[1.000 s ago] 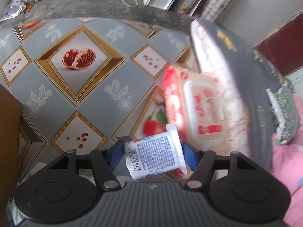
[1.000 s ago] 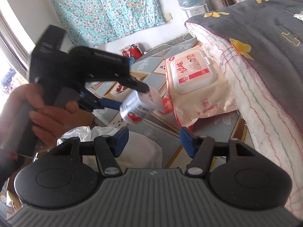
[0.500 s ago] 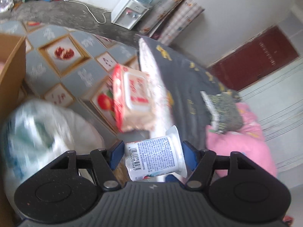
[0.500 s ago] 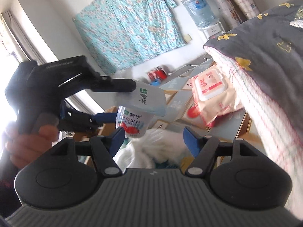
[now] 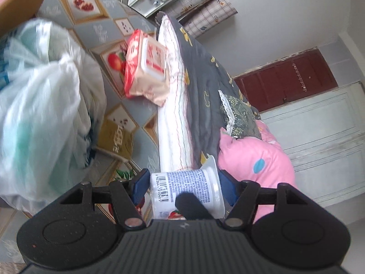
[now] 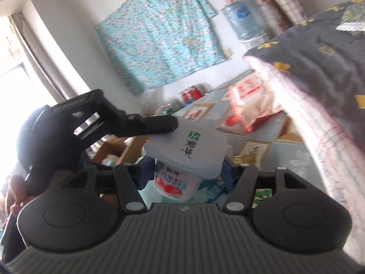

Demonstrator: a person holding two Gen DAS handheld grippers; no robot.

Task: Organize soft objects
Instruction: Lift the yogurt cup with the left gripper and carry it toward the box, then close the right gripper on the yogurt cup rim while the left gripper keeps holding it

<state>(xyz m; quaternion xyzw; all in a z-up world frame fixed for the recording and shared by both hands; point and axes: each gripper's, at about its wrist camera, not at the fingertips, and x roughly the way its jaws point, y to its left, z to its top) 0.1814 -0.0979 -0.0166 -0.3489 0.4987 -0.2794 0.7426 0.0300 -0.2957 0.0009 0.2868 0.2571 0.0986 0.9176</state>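
Left gripper point(image 5: 183, 188) fingers clamp the yogurt cup point(image 5: 186, 191) end to end, base on one blue pad, foil lid on the other. Right gripper point(image 6: 188, 173) jaws have just been closing, blue pads flank the same cup point(image 6: 176, 181); contact unclear, blurred. Cup sits in the air, over the white plastic bag point(image 5: 43, 105). Fruit-patterned floor tiles point(image 5: 136, 111), wet wipes pack point(image 5: 148, 66) beside grey quilt point(image 5: 200, 84), pink blanket point(image 5: 253, 155), water dispenser point(image 6: 243, 22), floral cloth point(image 6: 159, 38) on wall.
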